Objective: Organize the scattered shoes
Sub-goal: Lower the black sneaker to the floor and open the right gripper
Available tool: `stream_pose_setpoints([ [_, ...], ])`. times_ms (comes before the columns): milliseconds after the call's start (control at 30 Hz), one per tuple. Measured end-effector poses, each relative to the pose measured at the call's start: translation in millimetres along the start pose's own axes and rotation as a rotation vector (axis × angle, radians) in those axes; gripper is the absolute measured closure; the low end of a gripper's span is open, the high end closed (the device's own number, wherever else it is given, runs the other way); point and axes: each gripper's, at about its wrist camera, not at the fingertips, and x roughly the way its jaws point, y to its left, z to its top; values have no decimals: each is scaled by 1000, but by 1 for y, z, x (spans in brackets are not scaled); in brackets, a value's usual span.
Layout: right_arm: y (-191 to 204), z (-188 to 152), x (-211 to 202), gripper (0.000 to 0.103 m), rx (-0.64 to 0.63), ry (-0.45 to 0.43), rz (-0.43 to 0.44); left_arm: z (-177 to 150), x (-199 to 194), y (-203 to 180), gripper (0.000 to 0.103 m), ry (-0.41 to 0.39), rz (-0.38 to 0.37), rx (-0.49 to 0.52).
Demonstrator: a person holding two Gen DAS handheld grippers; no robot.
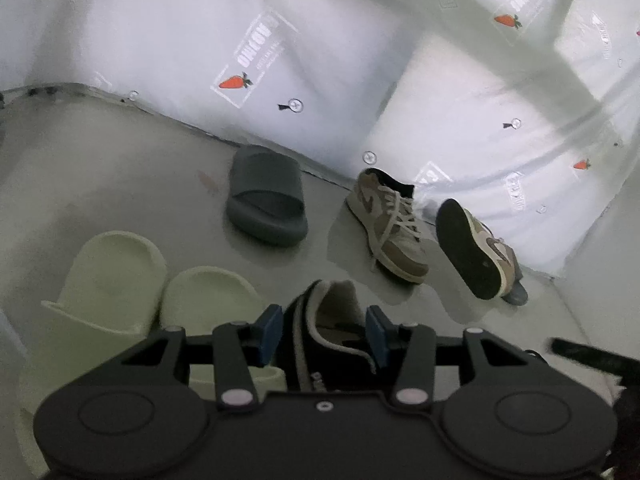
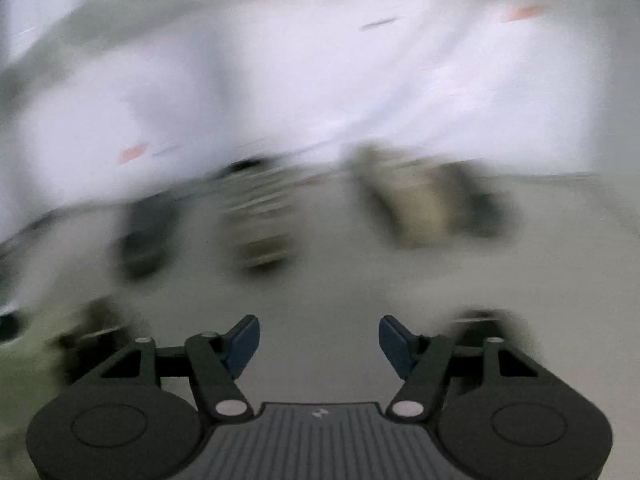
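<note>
Grey floor met a white printed sheet. At six o'clock the left gripper straddled a dark shoe, jaws at its sides, its long axis running away from the camera; contact was unclear. Pale slides lay just left. A grey slide and a tan sneaker lay beyond, another sneaker tipped sole-out. The right gripper hung wide, empty, its view blurred.
</note>
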Motion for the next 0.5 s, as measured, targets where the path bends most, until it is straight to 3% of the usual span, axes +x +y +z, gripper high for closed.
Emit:
stream_pose_setpoints([
  [67, -33, -6, -13, 38, 63, 12, -63, -1, 3, -5, 56, 10, -14, 10],
  [200, -88, -36, -35, 42, 278, 90, -70, -5, 11, -19, 56, 31, -52, 46],
  [300, -102, -62, -46, 48, 348, 134, -51, -8, 13, -28, 56, 40, -65, 76],
  [367, -100, -74, -47, 61, 297, 170, -80, -10, 14, -32, 56, 47, -69, 89],
  [433, -87, -83, -49, 72, 164, 208, -129, -11, 14, -34, 56, 50, -70, 90],
  [500, -67, -95, -47, 77, -47, 251, -149, -12, 13, -34, 56, 48, -66, 87],
])
